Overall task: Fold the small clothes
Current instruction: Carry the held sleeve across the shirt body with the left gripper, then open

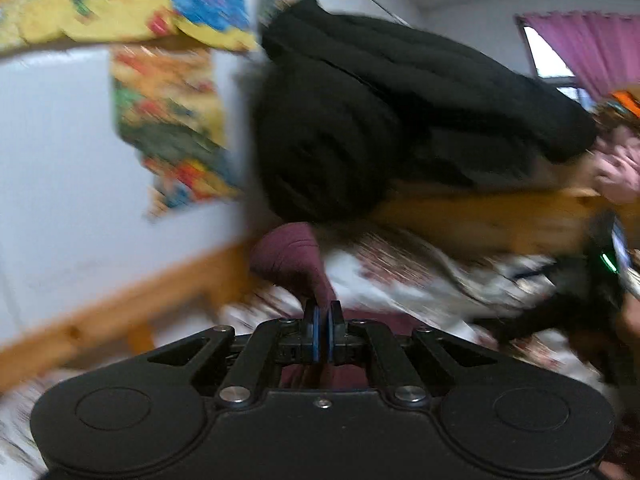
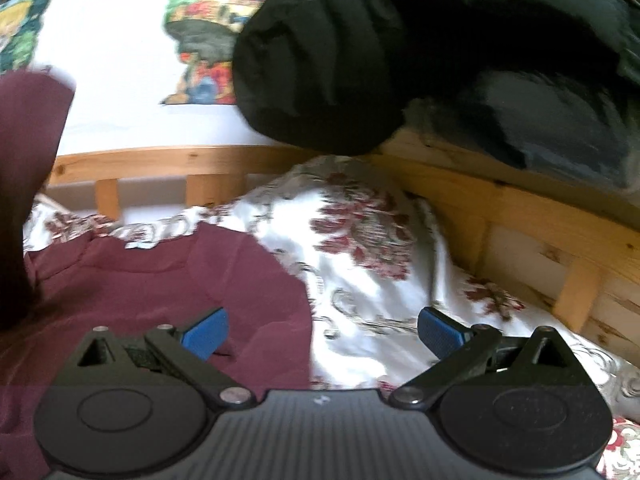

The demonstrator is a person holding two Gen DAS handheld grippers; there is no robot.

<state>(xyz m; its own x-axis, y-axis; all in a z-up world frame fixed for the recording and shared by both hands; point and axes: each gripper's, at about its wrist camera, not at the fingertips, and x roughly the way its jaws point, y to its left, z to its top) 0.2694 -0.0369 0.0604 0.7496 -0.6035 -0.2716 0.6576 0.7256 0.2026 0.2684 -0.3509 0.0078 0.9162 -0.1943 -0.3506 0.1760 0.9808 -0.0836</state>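
We list the following, all on or around a bed.

Left gripper [image 1: 322, 320]: clenched, blue pads nearly meeting. A fold of the maroon garment [image 1: 298, 262] rises just beyond the tips and more maroon cloth shows under the fingers; through the blur we cannot tell for certain whether cloth is pinched between the pads.

Right gripper [image 2: 322, 334]: released, its blue pads [image 2: 206, 334] spread wide with nothing between them. It hangs over the bed, left finger above the garment, right finger above the bedding.

Maroon garment [image 2: 168, 280]: spread on the bedspread at the lower left of the right wrist view, neckline toward the far rail. One part is lifted into a dark maroon mass at the left edge of that view.

Bedspread [image 2: 360, 248]: white with red flower print, rumpled, under the garment.

Bed frame [image 2: 500, 200]: pale wood with slats, running behind and to the right of the bedding.

Black padded coat [image 2: 340, 60]: draped over the frame's top rail, hanging above the bedspread.

Wall posters [image 1: 168, 120]: colourful, blurred.

Pink curtain [image 1: 588, 48]: by a window, far right of the left wrist view.
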